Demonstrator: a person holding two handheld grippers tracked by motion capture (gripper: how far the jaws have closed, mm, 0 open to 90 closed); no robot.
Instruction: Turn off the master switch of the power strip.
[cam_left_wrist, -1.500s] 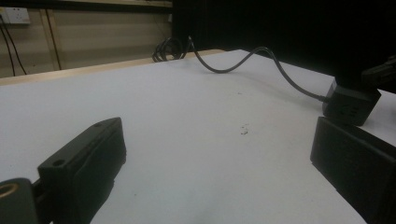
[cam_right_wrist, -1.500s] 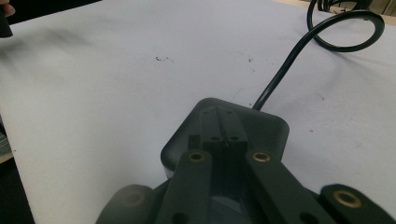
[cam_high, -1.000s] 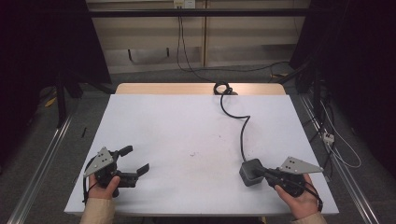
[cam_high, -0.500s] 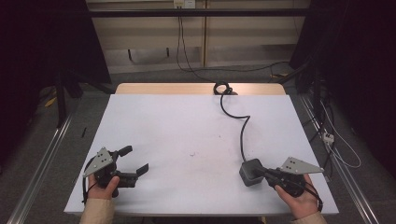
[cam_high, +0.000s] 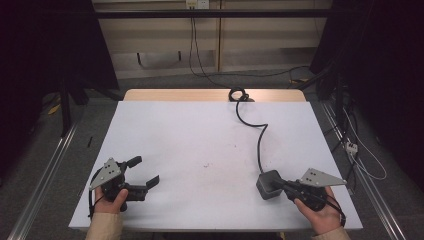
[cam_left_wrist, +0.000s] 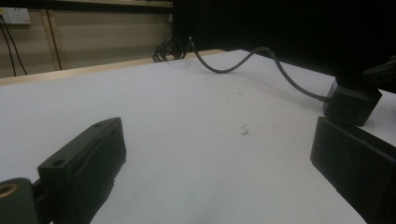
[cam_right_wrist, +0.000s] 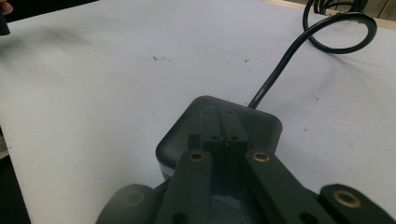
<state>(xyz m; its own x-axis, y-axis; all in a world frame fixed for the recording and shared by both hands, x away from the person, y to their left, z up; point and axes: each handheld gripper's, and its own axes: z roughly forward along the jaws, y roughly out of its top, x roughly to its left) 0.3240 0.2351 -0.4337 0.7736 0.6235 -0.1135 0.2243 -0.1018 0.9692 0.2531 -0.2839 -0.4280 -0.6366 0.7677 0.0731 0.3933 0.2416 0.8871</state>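
Holding steady: nothing has moved; right gripper (cam_high: 278, 184) jaws stay narrow atop the black adapter (cam_high: 268, 184), left gripper (cam_high: 144, 173) gapes wide, well apart.

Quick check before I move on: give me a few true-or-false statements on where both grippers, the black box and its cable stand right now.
1. The right gripper has its jaws close together over the top of the black box. True.
2. The left gripper is shut on the box. False: its jaws stand wide apart with only bare table between them, far from the box.
3. The cable runs from the box toward the far edge of the table and ends in a coil there. True.
4. The box sits at the middle of the table. False: it is near the front right corner, by the right hand.
5. The box hangs in the air. False: it rests on the table.
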